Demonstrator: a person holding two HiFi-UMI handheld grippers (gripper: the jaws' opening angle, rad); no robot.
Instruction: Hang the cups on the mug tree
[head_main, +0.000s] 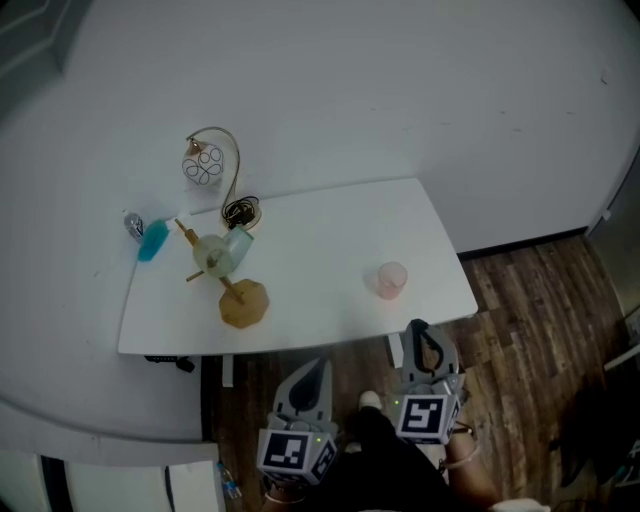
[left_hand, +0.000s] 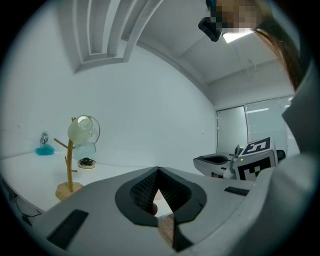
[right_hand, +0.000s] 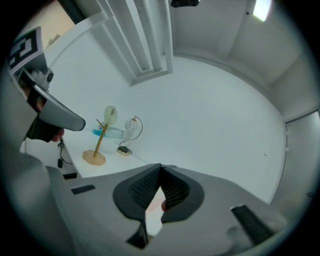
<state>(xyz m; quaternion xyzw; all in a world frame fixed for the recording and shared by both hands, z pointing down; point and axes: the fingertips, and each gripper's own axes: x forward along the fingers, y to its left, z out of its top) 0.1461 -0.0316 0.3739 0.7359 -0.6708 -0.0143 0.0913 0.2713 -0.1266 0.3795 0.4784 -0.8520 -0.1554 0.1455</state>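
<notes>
A wooden mug tree (head_main: 243, 303) stands at the left of the white table (head_main: 330, 225). A pale green cup (head_main: 212, 255) and a light blue cup (head_main: 238, 243) hang on its pegs. A pink cup (head_main: 391, 280) stands upright near the table's front right edge. Both grippers hover below the front edge, over the floor. My left gripper (head_main: 318, 365) is shut and empty. My right gripper (head_main: 418, 328) is also shut and empty, just in front of the pink cup. The left gripper view shows the tree (left_hand: 69, 165) far to the left; the right gripper view shows the same tree (right_hand: 97, 145).
A gold wire lamp (head_main: 205, 165) with a round base (head_main: 241, 211) stands behind the tree. A blue object (head_main: 152, 240) lies at the table's far left. Wooden floor (head_main: 540, 300) lies to the right; white walls surround the table.
</notes>
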